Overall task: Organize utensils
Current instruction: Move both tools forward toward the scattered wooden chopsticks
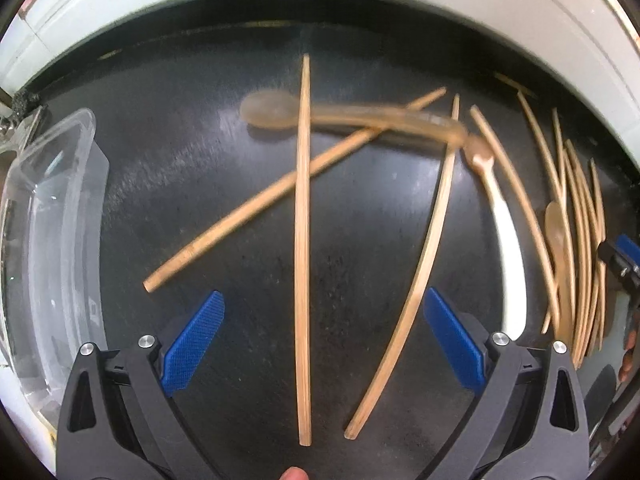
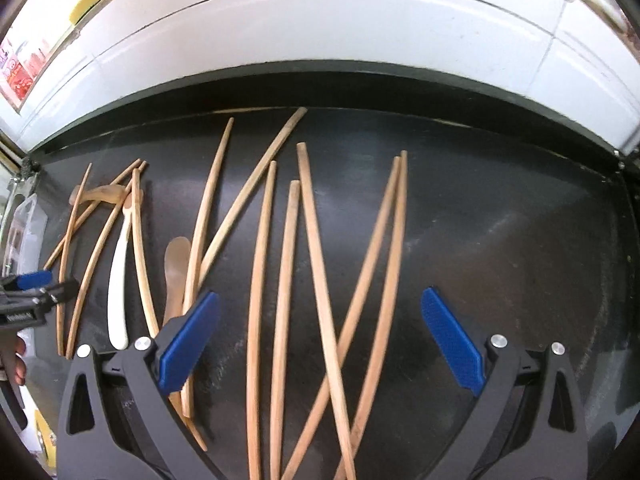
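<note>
Honestly, hardly anything looks sorted yet. Starting at the far left, the clear plastic container sits on the dark tabletop and, as far as I can see through its walls, holds no utensils, so I judge the sorting barely begun. Next come my left tongs, spread wide and gripping nothing, hovering over a straight chopstick that lies between the blue pads, with a slanted chopstick crossing under or over it, I cannot tell which. A translucent brown spoon lies across both near the back. Further right a white-handled spoon rests among more curved sticks, then another brownish spoon just beside my right tongs. Those right tongs are likewise released and empty, poised above the big heap of chopsticks, which cross one another in a loose fan. Everything remains scattered on the tabletop: chopsticks unbundled, spoons mixed in. To my mind, nearly the whole job is left.
</note>
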Tool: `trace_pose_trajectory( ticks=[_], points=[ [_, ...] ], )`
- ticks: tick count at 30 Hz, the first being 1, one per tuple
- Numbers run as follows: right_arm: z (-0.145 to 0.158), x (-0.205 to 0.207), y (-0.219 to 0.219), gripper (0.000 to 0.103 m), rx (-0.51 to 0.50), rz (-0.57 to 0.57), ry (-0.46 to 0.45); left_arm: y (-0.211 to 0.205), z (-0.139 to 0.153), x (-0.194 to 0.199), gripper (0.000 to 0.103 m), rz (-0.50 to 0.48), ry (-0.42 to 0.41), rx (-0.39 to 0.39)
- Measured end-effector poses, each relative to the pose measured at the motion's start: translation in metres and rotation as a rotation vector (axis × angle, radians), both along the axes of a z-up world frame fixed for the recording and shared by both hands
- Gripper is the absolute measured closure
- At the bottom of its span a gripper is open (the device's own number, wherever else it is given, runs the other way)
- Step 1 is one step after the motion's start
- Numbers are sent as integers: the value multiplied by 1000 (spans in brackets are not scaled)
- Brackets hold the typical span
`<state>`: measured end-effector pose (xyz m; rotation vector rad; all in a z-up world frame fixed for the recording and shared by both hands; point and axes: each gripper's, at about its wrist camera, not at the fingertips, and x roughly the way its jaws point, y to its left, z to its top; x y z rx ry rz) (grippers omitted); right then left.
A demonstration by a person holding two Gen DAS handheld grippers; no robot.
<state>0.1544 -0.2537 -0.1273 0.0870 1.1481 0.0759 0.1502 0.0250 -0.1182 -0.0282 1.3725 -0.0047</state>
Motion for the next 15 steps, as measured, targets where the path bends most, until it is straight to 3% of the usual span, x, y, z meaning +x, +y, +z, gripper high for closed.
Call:
trace_pose_trajectory(
  ticks=[4, 11, 15],
  points=[
    [3, 9, 0, 5, 50, 17, -11, -11, -14, 6, 6, -26, -17, 49],
    [-11, 2, -17, 5, 44, -36, 56, -14, -21, 7, 6, -5, -11, 50],
    [-8, -3, -16, 5, 13, -23, 42, -13, -18, 7, 6, 0, -5, 45]
  ],
)
